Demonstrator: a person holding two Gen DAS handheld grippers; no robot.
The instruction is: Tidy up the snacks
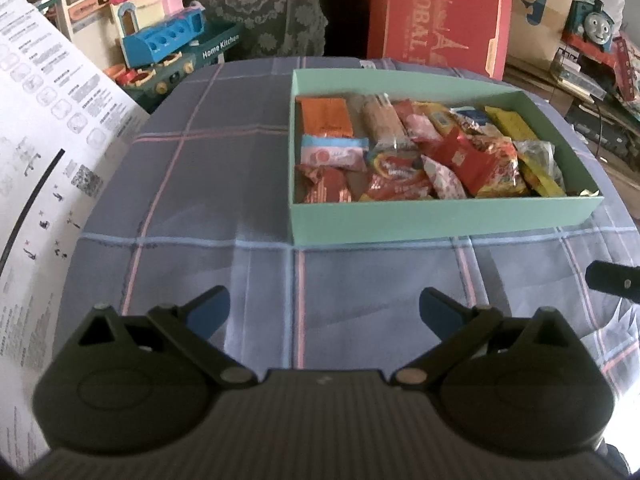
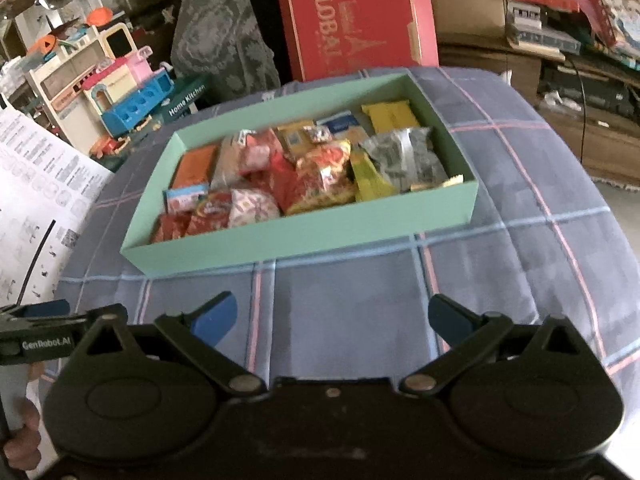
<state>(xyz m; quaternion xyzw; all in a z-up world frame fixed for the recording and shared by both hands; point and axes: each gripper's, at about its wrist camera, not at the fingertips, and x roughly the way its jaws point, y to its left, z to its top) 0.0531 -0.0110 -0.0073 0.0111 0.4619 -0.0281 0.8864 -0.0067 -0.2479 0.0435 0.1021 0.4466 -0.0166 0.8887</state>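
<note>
A mint-green box [image 1: 440,220] sits on a blue plaid cloth [image 1: 224,184] and holds several snack packets: an orange one [image 1: 326,116], a pink-and-blue one [image 1: 334,152], red ones [image 1: 396,176] and yellow ones [image 1: 510,122]. In the right wrist view the same box [image 2: 304,238] shows the packets too, with a grey foil bag [image 2: 408,156] at its right end. My left gripper [image 1: 324,310] is open and empty, above the cloth in front of the box. My right gripper [image 2: 334,316] is open and empty, also in front of the box.
A white printed sheet [image 1: 44,140] stands at the left. A red carton [image 1: 438,16] and toy kitchen set [image 1: 160,40] stand behind the table. A toy train [image 1: 596,26] is at the far right. The left gripper's side shows in the right wrist view [image 2: 36,334].
</note>
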